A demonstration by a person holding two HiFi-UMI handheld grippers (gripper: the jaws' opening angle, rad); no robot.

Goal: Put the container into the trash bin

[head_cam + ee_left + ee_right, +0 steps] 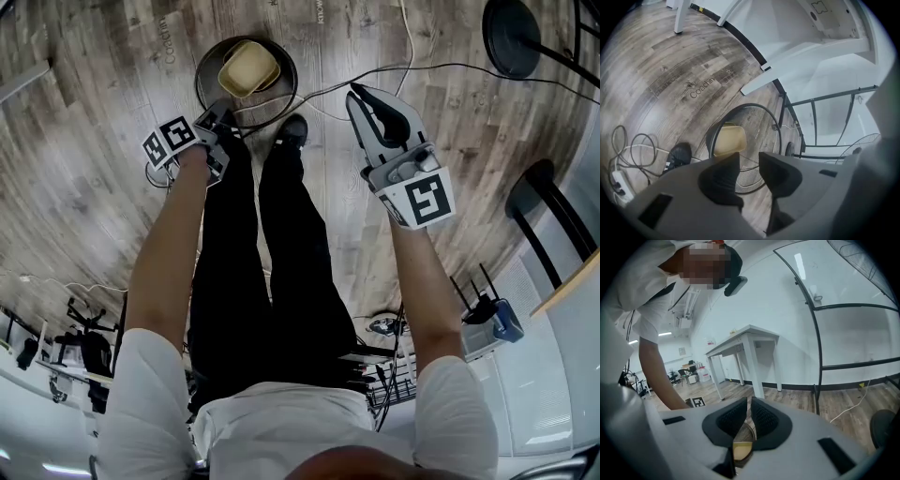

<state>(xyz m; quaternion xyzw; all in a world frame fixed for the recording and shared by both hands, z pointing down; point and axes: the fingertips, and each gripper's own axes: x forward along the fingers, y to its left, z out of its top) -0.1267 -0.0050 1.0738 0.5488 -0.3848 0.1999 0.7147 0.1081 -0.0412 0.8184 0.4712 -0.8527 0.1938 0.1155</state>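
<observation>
Near the trash bin (199,80) with the container (248,67) inside, left claw (749,158) parted, empty; right claw (749,405) clenched, empty.

Bright, even indoor light; ceiling strips (665,333) glowing at mid-left; fisheye bending the edges, corners going black; close foreground blurring softly.

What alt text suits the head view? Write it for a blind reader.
A tan square container lies inside a round black wire trash bin on a grey wood-plank floor. The person stands over it, the left gripper by the bin's near rim, the right gripper off to the side.
</observation>
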